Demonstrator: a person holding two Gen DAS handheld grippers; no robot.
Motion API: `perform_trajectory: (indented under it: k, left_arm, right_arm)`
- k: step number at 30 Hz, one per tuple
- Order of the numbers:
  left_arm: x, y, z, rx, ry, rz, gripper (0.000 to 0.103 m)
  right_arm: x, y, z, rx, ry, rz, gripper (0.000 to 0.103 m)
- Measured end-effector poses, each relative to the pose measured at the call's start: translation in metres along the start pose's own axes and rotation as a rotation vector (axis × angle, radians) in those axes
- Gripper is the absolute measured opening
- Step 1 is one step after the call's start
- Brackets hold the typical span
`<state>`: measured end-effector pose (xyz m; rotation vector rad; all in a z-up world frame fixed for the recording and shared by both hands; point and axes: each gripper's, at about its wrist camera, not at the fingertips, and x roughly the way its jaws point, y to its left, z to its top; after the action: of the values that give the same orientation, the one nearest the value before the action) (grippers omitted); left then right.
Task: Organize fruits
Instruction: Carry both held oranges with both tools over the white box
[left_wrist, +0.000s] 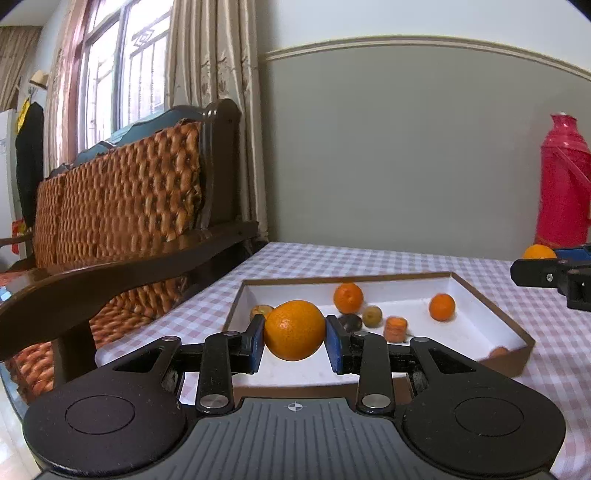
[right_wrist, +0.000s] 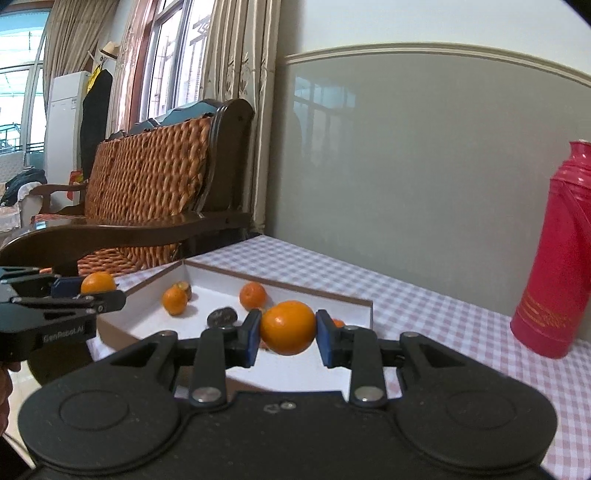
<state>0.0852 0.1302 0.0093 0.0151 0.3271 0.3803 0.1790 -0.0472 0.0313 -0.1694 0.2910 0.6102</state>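
My left gripper (left_wrist: 295, 341) is shut on an orange (left_wrist: 294, 329) and holds it above the near edge of a shallow white box with a brown rim (left_wrist: 491, 306). My right gripper (right_wrist: 285, 334) is shut on another orange (right_wrist: 288, 327), held over the same box (right_wrist: 364, 304). Inside the box lie two small oranges (left_wrist: 348, 296) (left_wrist: 441, 306), a greenish fruit (left_wrist: 371, 315), a dark fruit (left_wrist: 351, 322) and a carrot piece (left_wrist: 395, 328). The left gripper with its orange (right_wrist: 98, 282) shows at the left of the right wrist view; the right gripper's orange (left_wrist: 539, 252) shows at the right of the left wrist view.
The box sits on a table with a pink and white checked cloth (left_wrist: 406, 258). A red thermos (right_wrist: 554, 258) stands at the right near the grey wall. A wooden armchair with a woven cushion (left_wrist: 118, 206) stands off the table's left edge.
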Motion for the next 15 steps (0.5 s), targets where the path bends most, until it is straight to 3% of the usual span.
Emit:
perform_trajectory:
  k: [15]
  left_arm:
    - [0.041, 0.015, 0.020, -0.037, -0.034, 0.041, 0.034]
  right_arm:
    - [0.039, -0.014, 0.016, 0.039, -0.016, -0.032, 0.023]
